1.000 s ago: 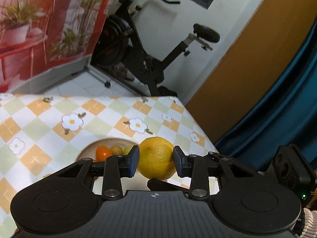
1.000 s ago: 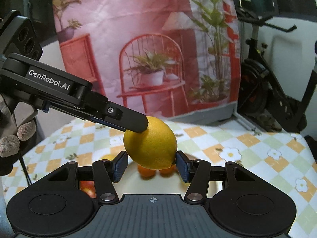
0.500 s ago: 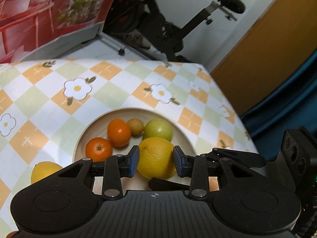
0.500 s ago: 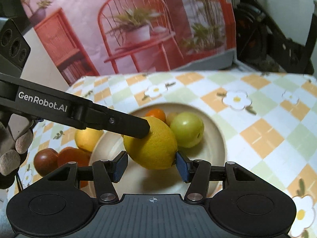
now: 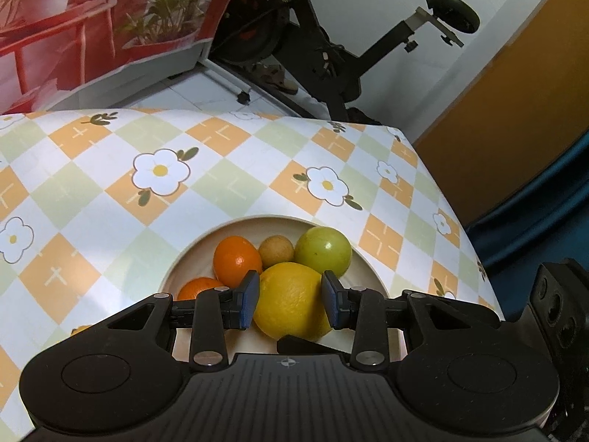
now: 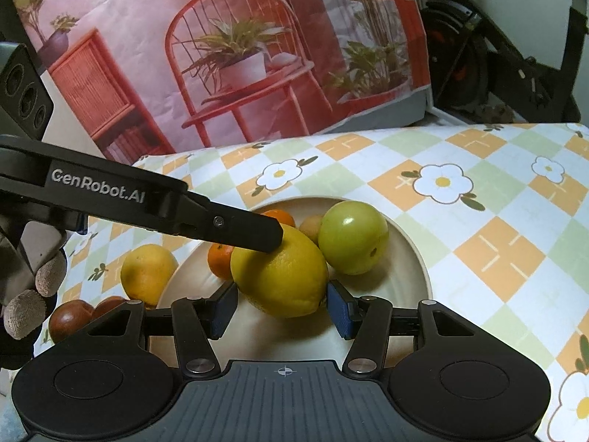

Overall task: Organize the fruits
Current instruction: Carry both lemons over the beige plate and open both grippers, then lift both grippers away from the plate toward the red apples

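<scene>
A yellow lemon is low over the cream plate; whether it touches the plate I cannot tell. My left gripper is shut on its sides. One of its fingers shows in the right wrist view, pressing the lemon's top. My right gripper grips the lemon's lower end from the near side, both pad tips against it. In the plate lie a green apple, two oranges and a small tan fruit.
A second lemon and dark red-brown fruits lie on the checked tablecloth left of the plate. A gloved hand holds the left gripper. An exercise bike and a printed backdrop stand beyond the table's far edge.
Both grippers came down together with the lemon, from well above the table to just over the plate, and tipped downward. The plate's fruits and those on the cloth came into view.
</scene>
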Demonstrator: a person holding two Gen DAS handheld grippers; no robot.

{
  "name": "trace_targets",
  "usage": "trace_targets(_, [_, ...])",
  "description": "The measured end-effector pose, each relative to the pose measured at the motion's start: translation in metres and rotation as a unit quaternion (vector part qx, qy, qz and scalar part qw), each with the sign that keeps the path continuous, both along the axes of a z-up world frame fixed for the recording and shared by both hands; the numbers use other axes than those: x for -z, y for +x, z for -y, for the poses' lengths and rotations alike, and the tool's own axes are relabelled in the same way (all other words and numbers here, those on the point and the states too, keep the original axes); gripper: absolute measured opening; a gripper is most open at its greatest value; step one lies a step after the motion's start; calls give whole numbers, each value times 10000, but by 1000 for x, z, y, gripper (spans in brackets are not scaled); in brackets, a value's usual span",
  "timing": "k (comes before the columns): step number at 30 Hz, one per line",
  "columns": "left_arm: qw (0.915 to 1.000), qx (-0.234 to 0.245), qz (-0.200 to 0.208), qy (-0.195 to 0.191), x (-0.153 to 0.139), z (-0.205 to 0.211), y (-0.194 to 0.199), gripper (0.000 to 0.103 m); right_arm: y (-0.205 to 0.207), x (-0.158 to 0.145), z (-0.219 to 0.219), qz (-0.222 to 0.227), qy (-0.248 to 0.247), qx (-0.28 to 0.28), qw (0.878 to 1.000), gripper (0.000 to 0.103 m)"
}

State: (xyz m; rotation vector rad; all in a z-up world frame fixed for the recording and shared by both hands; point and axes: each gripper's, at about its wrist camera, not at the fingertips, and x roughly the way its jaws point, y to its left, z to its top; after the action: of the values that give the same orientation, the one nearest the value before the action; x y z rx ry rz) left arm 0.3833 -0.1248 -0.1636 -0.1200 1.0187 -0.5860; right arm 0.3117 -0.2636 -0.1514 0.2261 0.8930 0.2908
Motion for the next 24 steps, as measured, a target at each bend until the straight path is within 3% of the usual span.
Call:
trace_targets(8, [9994, 16, 239, 258, -4, 10, -5, 39, -16, -8, 6, 212, -134, 164, 9996, 60])
trace_targets(15, [9983, -38, 440, 392, -7, 12, -12, 39, -61, -11, 29, 780, 106, 657, 9947, 91])
trace_targets(20, [9968, -55, 585, 550, -9, 14, -17, 41, -92, -4, 44, 1248, -182, 1062, 9863, 94])
trace_targets(24, [9956, -200, 693, 590, -15, 9, -20, 40, -102, -5, 43, 1383, -373, 977, 9848, 95])
